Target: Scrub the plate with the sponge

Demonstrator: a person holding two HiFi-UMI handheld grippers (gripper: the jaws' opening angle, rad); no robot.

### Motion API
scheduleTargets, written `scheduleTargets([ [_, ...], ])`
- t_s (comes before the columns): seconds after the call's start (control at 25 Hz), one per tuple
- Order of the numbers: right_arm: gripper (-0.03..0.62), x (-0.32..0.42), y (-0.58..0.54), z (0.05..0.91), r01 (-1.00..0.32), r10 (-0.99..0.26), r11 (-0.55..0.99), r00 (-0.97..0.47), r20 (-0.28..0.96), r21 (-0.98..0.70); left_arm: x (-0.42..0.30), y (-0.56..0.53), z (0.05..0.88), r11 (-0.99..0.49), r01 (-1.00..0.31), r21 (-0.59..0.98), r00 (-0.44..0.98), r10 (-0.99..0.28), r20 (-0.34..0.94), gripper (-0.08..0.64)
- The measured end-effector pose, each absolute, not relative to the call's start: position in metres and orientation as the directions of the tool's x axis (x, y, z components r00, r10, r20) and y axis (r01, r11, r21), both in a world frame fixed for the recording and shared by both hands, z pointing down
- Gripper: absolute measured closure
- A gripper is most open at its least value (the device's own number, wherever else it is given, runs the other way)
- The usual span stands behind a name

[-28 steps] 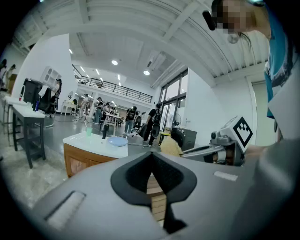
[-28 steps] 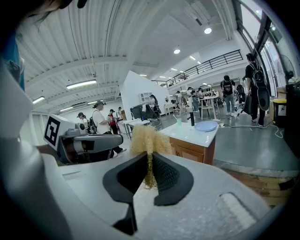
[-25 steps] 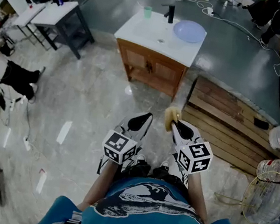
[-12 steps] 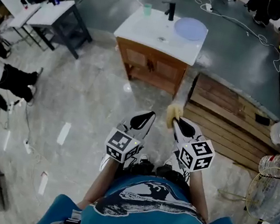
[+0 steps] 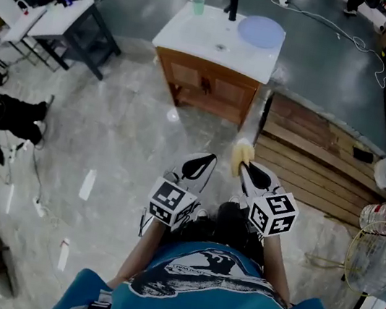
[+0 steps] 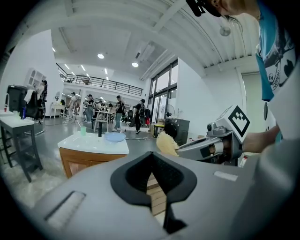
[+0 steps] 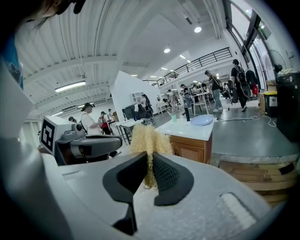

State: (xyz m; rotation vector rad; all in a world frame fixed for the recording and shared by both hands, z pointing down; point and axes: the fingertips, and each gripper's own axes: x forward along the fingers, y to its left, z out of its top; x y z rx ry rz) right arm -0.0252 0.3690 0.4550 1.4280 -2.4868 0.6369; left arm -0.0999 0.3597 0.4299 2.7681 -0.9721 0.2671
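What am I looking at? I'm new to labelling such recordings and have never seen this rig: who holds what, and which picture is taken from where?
No robot here: a person carries two hand-held two-jaw grippers. The head view looks down from the person's head; each gripper view looks along that gripper's own jaws. The left gripper has its jaws together, empty. The right gripper is shut on a yellow sponge. Ahead across the floor stands a wooden washstand with a white top; on it are a pale blue plate, a green cup and a black tap. Neither gripper is near the plate yet.
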Motion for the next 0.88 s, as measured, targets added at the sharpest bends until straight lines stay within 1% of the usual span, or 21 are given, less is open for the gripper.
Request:
scheduleTargets([
  [0.32, 0.557, -0.013, 0.322, 0.462, -0.849, -0.761, 0.441, -0.526, 0.381, -0.291, -0.088, 0.319, 0.438, -0.753, -0.639, 0.157, 0.765, -0.598, 0.240, 0.546],
  [0.6, 0.557, 0.019, 0.237, 0.458, -0.830, -0.747, 0.476, -0.556, 0.365, -0.291, -0.068, 0.239, 0.443, -0.707, -0.684, 0.178, 0.727, -0.646, 0.233, 0.546],
  [0.88, 0.557, 0.058, 0.154, 0.449, -0.808, -0.728, 0.509, -0.588, 0.352, -0.298, -0.029, 0.159, 0.433, -0.686, -0.710, 0.157, 0.702, -0.671, 0.240, 0.546],
])
